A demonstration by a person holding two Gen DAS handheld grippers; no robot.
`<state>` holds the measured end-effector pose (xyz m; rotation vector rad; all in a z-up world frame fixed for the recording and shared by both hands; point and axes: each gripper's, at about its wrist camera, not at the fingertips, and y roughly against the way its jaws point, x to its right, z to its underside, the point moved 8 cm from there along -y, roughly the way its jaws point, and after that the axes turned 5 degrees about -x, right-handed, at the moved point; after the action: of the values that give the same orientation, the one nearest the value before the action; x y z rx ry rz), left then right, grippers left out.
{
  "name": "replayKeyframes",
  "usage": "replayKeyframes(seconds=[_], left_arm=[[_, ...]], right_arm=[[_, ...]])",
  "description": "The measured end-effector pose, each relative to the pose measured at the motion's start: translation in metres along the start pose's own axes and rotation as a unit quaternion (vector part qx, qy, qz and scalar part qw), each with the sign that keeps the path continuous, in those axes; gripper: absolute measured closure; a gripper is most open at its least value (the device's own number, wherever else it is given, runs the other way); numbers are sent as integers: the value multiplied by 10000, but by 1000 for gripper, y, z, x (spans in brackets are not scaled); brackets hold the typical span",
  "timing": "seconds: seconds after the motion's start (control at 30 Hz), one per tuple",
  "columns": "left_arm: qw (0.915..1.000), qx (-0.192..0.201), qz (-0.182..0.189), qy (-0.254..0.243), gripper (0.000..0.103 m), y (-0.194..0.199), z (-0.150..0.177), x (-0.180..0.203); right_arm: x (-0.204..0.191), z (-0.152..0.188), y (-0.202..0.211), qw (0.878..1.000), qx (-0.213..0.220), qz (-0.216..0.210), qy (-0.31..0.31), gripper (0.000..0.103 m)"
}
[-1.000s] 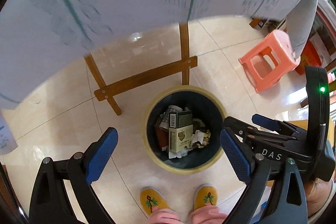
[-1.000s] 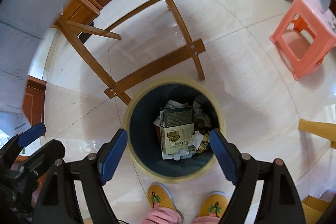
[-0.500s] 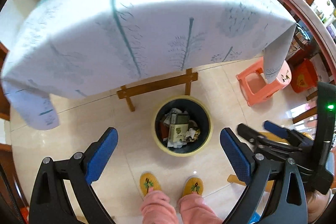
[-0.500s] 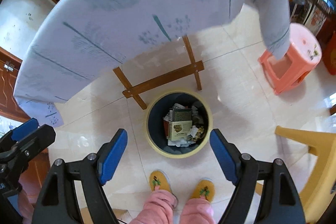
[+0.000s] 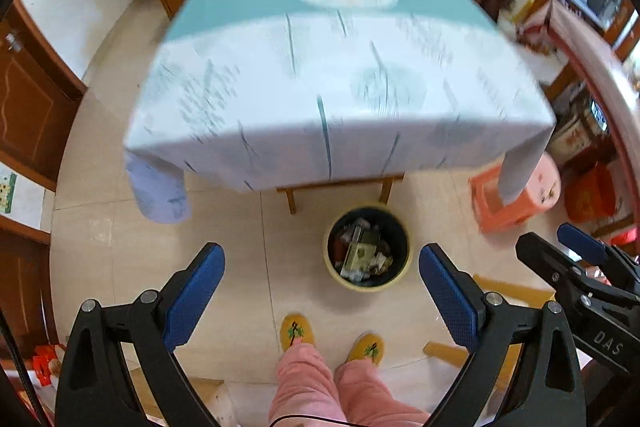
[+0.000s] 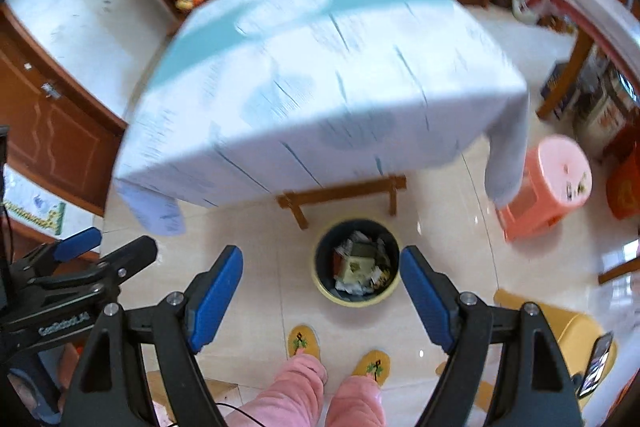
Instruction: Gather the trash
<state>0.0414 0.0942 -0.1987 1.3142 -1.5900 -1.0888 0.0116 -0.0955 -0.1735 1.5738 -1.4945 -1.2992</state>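
Left wrist view. Left gripper (image 5: 322, 281): blue-padded jaws spread wide, released, nothing between them, pointing steeply down at the tiled floor (image 5: 240, 227). Trash bin (image 5: 368, 247): round, dark inside with a pale yellow rim, standing on the floor just in front of the table's wooden crossbar (image 5: 340, 187); it shows between the two pads, well below them. Trash (image 5: 362, 254): a greenish carton and crumpled papers, all lying inside the bin. Table (image 5: 340, 67): covered by a white and teal cloth, its top blurred. Pink stool (image 5: 516, 199): to the right of the bin, partly behind a hanging cloth corner. Person: yellow slippers (image 5: 296, 331) and pink trouser legs (image 5: 320, 387), standing just short of the bin. Right gripper (image 5: 576, 259): at the right edge.

Right wrist view. Right gripper (image 6: 322, 287): jaws wide apart, released and empty, aimed downward. Trash bin (image 6: 356, 262): on the floor between the pads, holding the same carton and papers (image 6: 358, 267). Left gripper (image 6: 80, 255): at the left edge, its jaws apart. Yellow chair (image 6: 568, 331): lower right.
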Motion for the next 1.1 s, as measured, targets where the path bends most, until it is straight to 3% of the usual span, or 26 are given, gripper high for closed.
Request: replayKeyframes(seconds=[0.27, 0.47, 0.77, 1.1], left_arm=[[9961, 718, -111, 504, 6, 103, -24, -19], [9921, 1099, -178, 572, 6, 145, -27, -20], [9876, 1470, -181, 522, 6, 174, -43, -19], [9875, 1537, -128, 318, 6, 176, -55, -14]], right_arm=[[-36, -37, 83, 9975, 603, -224, 304, 22], [-52, -47, 123, 9944, 975, -198, 360, 22], [-61, -61, 147, 9906, 1285, -93, 459, 22], [-65, -66, 150, 9902, 1341, -21, 386, 22]])
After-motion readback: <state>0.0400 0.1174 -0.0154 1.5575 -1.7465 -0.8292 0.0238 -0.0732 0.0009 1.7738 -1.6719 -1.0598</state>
